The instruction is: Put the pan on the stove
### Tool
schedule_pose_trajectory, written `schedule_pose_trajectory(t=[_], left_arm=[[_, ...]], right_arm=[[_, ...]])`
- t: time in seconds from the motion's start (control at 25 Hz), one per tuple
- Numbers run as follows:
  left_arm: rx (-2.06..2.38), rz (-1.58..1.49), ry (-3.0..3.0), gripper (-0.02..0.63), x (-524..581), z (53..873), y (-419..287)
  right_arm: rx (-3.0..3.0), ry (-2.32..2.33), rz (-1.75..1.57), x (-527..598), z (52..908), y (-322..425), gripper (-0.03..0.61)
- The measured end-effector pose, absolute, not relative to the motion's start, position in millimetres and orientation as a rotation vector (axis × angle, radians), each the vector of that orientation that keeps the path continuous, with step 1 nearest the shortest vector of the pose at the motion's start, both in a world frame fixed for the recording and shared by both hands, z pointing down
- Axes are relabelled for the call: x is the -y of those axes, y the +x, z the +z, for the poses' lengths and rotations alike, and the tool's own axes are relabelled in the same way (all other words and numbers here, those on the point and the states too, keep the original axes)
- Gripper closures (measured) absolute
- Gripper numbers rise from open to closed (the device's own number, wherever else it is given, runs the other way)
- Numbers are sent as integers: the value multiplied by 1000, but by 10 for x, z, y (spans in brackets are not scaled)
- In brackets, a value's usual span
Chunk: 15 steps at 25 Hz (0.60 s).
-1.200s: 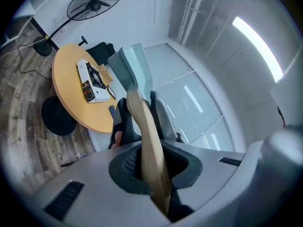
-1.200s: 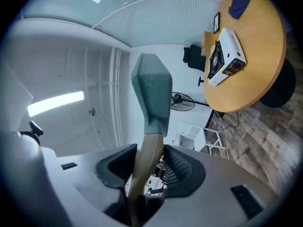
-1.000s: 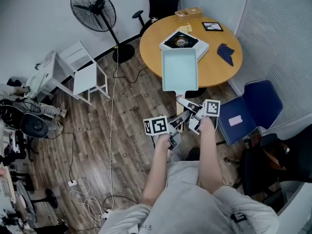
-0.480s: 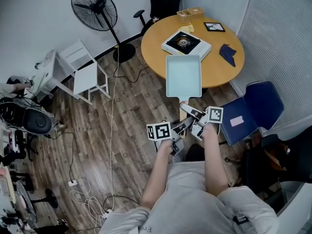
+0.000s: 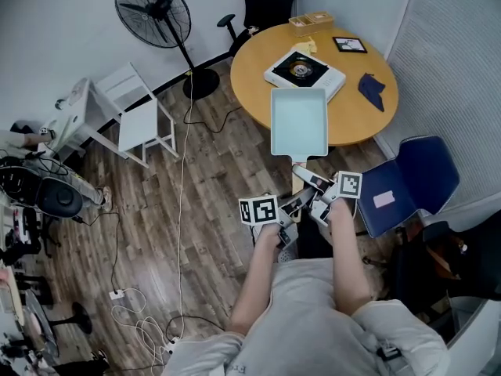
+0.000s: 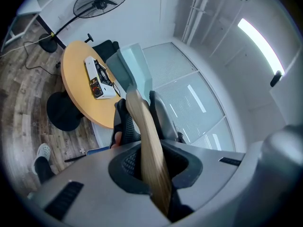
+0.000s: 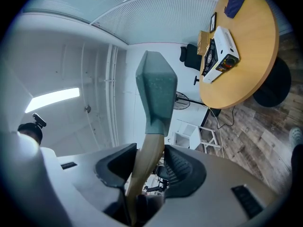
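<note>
Carry step, pan not set down yet. Both grippers are clamped on the wooden handle (image 6: 144, 141) of the pale blue pan (image 5: 298, 122). The left gripper (image 5: 291, 204) bites nearer the handle's end, and the right gripper (image 5: 309, 180) bites closer to the pan body. The pan hangs in the air, roughly level, over the near edge of the round table (image 5: 258, 61). Its far edge sits just short of the stove (image 5: 304, 70), which is mid-table with its burner uncovered. Next move, likely: carry the pan forward until its body is centred over the burner. Then lower it flat and loosen both grips only once it rests steady.
</note>
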<state>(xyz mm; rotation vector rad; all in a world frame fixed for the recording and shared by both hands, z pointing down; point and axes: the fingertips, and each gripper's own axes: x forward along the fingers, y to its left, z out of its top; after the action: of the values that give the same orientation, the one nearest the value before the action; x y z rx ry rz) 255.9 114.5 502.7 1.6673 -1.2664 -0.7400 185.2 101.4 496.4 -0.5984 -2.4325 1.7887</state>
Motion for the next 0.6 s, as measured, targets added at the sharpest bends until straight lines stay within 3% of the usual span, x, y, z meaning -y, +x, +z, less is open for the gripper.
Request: schedule_pose_trajectory(t=[0.6], left_arm=[[1303, -682, 1645, 551, -358, 4990, 1432]], right_arm=[[2448, -644, 1814, -209, 4910, 723, 396]])
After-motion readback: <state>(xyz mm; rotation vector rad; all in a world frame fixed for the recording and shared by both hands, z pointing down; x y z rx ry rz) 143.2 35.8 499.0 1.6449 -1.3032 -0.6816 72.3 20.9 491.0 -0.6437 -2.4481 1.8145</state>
